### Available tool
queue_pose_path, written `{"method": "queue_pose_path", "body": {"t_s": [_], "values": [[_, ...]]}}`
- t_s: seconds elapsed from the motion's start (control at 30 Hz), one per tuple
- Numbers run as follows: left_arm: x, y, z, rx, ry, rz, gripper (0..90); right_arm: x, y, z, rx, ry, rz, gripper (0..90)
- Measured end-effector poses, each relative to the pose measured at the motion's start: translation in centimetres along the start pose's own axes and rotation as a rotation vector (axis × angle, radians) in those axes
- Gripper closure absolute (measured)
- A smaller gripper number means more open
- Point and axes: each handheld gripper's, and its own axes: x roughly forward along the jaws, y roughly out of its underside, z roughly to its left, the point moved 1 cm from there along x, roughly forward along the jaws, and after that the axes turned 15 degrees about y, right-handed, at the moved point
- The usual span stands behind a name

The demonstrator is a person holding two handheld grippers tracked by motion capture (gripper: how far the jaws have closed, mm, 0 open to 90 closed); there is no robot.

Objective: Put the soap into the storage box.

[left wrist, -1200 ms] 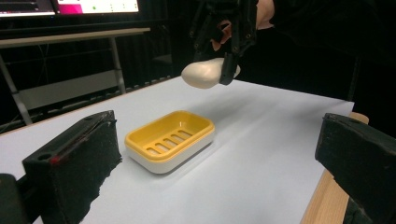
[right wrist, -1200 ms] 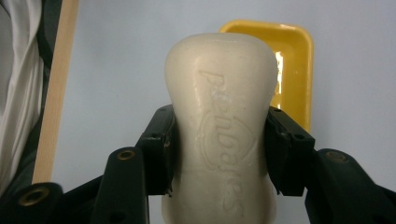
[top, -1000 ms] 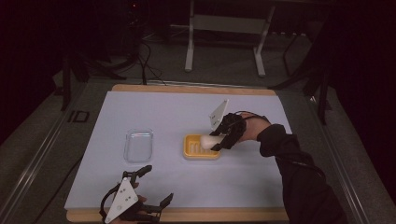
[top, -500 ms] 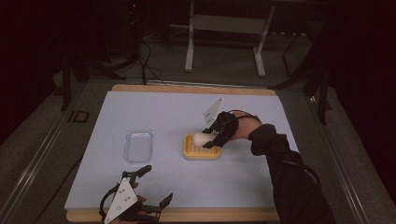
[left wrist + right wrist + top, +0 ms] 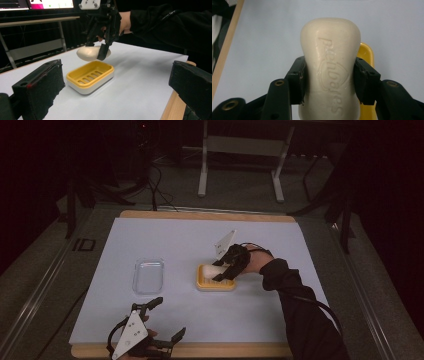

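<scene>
The right claw point(image 5: 98, 51) is clamped on the soap bar point(image 5: 90, 53), above the yellow dish point(image 5: 90, 76).

Dim room, light mostly on table point(image 5: 165, 240): pale blue-white top w/ wood edging at 12 and 6 o'clock sides. Grey floor point(image 5: 240, 190) beyond, dark past that. White metal desk frame point(image 5: 240, 165) at 12 o'clock, two legs w/ flat feet. Black cables point(image 5: 155, 185) on floor at 11 o'clock. Grey rails flanking table at 9 and 3 o'clock. Lit monitor point(image 5: 37, 3) at 11 o'clock in left gripper view. Walls too dark to tell.
</scene>
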Motion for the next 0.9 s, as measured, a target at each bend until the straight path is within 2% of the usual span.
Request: {"method": "queue_pose_path", "body": {"t_s": [0.27,0.47,0.6,0.73,0.83,0.9], "values": [[0.0,0.0,-0.1,0.0,0.0,-0.002,0.0,1.7,1.3,-0.1,0.027,0.034,0.019,49.6],[0.0,0.0,-0.1,-0.001,0.006,0.0,0.0,2.5,2.3,-0.2,0.032,0.022,0.021,49.6],[0.1,0.0,0.0,-0.001,0.007,0.002,0.0,3.2,3.0,-0.2,0.046,0.026,0.035,49.5],[0.0,0.0,-0.1,0.0,0.01,0.003,0.0,3.8,3.1,-0.1,0.034,0.034,0.056,49.5],[0.0,0.1,-0.1,0.0,0.011,0.004,0.0,4.1,3.2,-0.2,0.039,0.03,0.043,49.6],[0.0,0.1,-0.1,-0.002,0.012,0.003,0.0,4.4,3.4,-0.3,0.044,0.045,0.047,49.6]]}}
